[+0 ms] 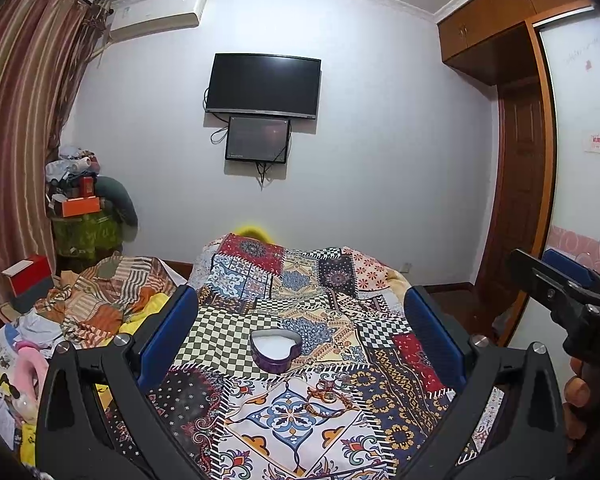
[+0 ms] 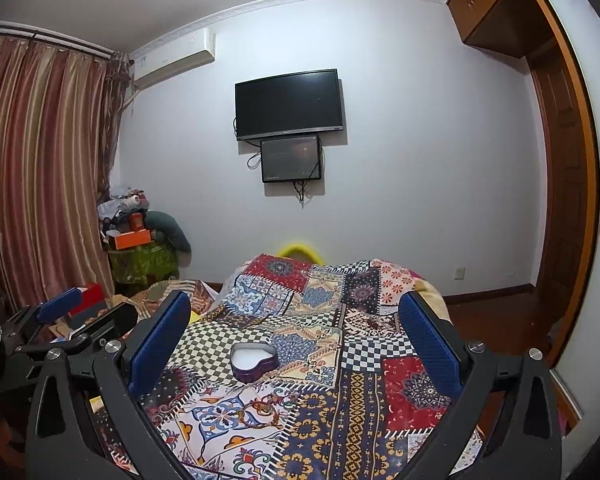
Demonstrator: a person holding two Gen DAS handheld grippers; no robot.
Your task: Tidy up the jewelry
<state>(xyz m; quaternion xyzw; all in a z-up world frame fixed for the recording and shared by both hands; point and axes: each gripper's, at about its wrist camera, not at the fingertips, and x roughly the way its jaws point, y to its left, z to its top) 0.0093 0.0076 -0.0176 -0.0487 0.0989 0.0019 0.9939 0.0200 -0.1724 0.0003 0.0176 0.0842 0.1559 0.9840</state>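
Note:
A purple heart-shaped tin (image 1: 275,349) with a white inside stands open on the patchwork bedspread (image 1: 340,312); it also shows in the right wrist view (image 2: 254,361). A thin red-and-gold bracelet (image 1: 323,400) lies on the bedspread just in front of the tin, and shows in the right wrist view (image 2: 260,410). My left gripper (image 1: 300,320) is open and empty, above and short of the tin. My right gripper (image 2: 296,320) is open and empty, likewise held back from the tin; it shows at the right edge of the left wrist view (image 1: 560,280).
Crumpled clothes and bedding (image 1: 100,300) lie on the left of the bed. A cluttered stand (image 1: 82,208) is in the far left corner by the curtains. A TV (image 1: 263,83) hangs on the far wall. A wardrobe (image 1: 512,40) and door stand at right.

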